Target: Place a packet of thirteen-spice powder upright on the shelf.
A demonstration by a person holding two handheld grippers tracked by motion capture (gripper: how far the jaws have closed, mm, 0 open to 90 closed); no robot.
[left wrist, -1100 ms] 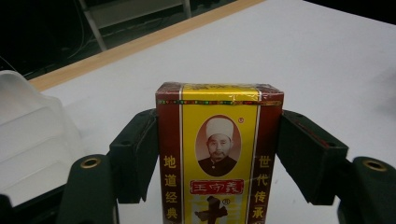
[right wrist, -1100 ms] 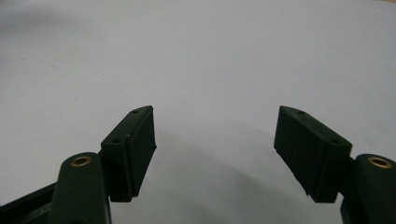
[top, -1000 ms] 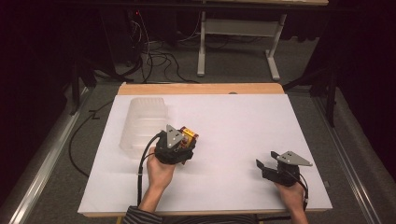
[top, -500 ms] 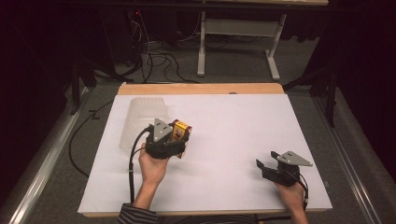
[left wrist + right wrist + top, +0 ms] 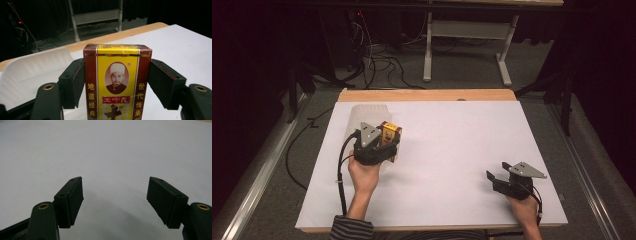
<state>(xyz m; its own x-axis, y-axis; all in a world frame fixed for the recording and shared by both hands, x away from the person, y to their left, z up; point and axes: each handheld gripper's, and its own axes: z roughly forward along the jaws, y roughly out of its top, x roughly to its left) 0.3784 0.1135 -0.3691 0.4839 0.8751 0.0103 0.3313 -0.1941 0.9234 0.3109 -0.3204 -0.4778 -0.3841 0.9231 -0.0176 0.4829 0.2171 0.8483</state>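
Observation:
A yellow and dark-red box (image 5: pixel 117 82) with a printed portrait and Chinese characters stands between the jaws of my left gripper (image 5: pixel 116 82), which is shut on its two sides. In the high view the same box (image 5: pixel 389 134) is held by the left gripper (image 5: pixel 384 142) at the table's left, just right of a translucent white plastic bin (image 5: pixel 362 114). The bin (image 5: pixel 32 72) lies close behind and left of the box. My right gripper (image 5: pixel 497 176) rests near the front right of the table, open, with bare white surface between its jaws (image 5: pixel 115 200).
The white table top (image 5: pixel 452 145) has a wooden strip along its far edge (image 5: pixel 427 95). Beyond it the floor holds cables (image 5: pixel 377 60) and a white desk frame (image 5: pixel 462 45). A metal rail (image 5: pixel 257 175) runs along the left side.
My left gripper has carried the box to the left and a little farther away, toward the plastic bin. The right gripper has stayed where it was.

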